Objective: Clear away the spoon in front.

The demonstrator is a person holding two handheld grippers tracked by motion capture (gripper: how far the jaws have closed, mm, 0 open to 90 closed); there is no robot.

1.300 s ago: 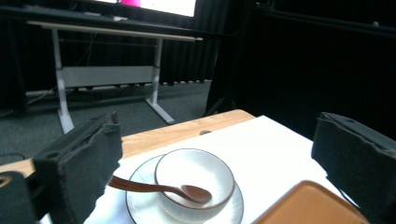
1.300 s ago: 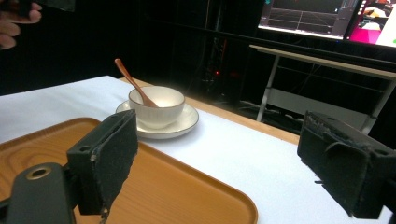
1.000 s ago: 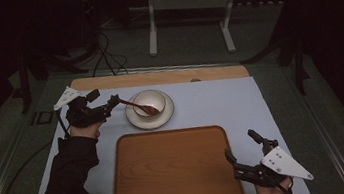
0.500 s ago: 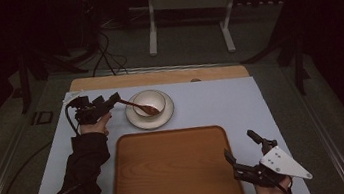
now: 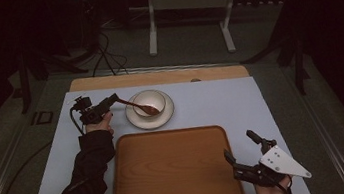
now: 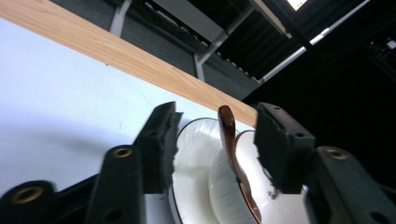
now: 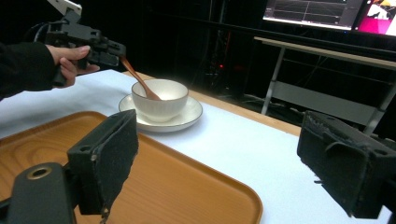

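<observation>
Jaws of our left gripper stand open around the brown wooden spoon; we squeeze next. Our right gripper waits open.

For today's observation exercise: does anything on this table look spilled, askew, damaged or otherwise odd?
Nothing stands out. The bowl sits upright on its saucer, the spoon leans in the bowl, and the wooden tray lies flat and bare. No spill or damage shows.

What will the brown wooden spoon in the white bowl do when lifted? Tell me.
The brown wooden spoon looks rigid, so it should lift without bending. Its thin glossy handle may pivot between the left gripper's open jaws. Leaning in the white bowl, it could scrape the rim.
</observation>
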